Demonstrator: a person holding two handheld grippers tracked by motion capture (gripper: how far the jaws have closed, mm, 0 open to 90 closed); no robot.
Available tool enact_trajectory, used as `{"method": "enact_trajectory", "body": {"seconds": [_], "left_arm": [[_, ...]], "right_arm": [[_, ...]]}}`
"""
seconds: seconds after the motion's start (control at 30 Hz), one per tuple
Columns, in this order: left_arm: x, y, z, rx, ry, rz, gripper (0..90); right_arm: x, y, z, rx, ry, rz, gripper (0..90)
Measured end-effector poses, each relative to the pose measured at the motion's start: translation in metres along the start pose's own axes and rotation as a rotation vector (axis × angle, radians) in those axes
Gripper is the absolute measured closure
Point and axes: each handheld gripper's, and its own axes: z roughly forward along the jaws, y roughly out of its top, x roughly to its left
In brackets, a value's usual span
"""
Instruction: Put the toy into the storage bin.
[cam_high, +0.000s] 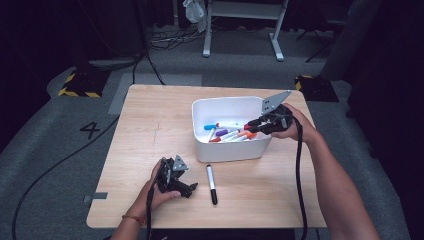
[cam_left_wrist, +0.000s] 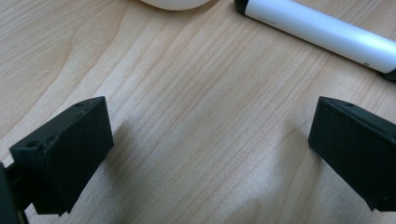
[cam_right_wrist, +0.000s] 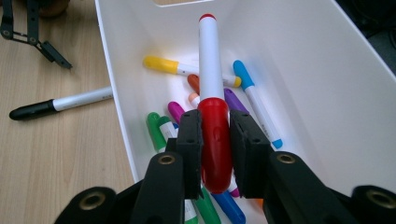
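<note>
Your right gripper (cam_right_wrist: 215, 140) is clamped on the red cap of a white marker (cam_right_wrist: 210, 70), held over the white bin (cam_right_wrist: 322, 84) of coloured pens. Your left gripper (cam_left_wrist: 210, 154) rests wide open and empty beside the black marker (cam_high: 211, 183).

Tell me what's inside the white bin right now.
The white bin holds loose markers: yellow, blue, purple, green and orange ones. The right tool grips a red marker over them, covering some beneath.
</note>
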Motion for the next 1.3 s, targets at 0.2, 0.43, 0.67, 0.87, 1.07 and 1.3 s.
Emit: {"method": "enact_trajectory", "body": {"seconds": [0.2, 0.43, 0.67, 0.87, 1.07, 1.3], "left_arm": [[0.0, 0.0, 0.0, 0.0, 0.0, 0.0, 0.0], [0.0, 0.0, 0.0, 0.0, 0.0, 0.0, 0.0], [0.0, 0.0, 0.0, 0.0, 0.0, 0.0, 0.0], [0.0, 0.0, 0.0, 0.0, 0.0, 0.0, 0.0], [0.0, 0.0, 0.0, 0.0, 0.0, 0.0, 0.0], [0.0, 0.0, 0.0, 0.0, 0.0, 0.0, 0.0]], "right_arm": [[0.001, 0.006, 0.012, 0.088, 0.057, -0.034, 75.2], [0.002, 0.007, 0.016, 0.122, 0.082, -0.042, 75.1], [0.001, 0.005, 0.014, 0.107, 0.08, -0.025, 73.2], [0.001, 0.003, 0.011, 0.076, 0.043, -0.005, 68.9], [0.001, 0.0, 0.007, 0.044, 0.006, 0.012, 64.5], [0.007, 0.002, -0.003, -0.025, -0.036, 0.036, 58.3]]}}
